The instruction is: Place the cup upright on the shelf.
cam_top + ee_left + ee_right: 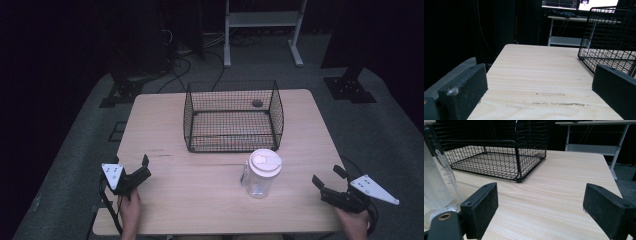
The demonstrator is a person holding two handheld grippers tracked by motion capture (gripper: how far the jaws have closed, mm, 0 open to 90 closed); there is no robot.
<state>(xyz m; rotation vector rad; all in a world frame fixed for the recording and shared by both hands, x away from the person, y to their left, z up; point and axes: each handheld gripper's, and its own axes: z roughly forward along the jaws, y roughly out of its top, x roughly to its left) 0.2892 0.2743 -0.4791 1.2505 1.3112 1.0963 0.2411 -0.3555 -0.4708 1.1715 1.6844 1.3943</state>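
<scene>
1. Jaws on both grippers stand spread wide and hold nothing, each pair resting low over the pale wooden counter [200, 195].
2. At the near middle of the counter stands a clear plastic jar [262, 175], upright, capped with a round white lid [265, 162]; a small clear handle or tag sticks out on its left side in the high view.
3. In the right gripper view the jar [435, 182] rises at the left edge, see-through with pale lettering down its wall, its base flat on the wood just beyond the left jaw and apart from it.
4. Behind the jar, near it but apart, sits a black wire basket [232, 117] with an open top; a small dark round thing [257, 103] shows at its far right corner, too small to identify.
5. The left gripper [137, 172], held in the person's left hand [131, 210] at the near left edge, points toward the basket [609, 37], well apart from the jar; bare wood lies between its jaws.
6. The right gripper [327, 177], held in the right hand [356, 222] at the near right edge, points toward the jar and is near it without touching.
</scene>
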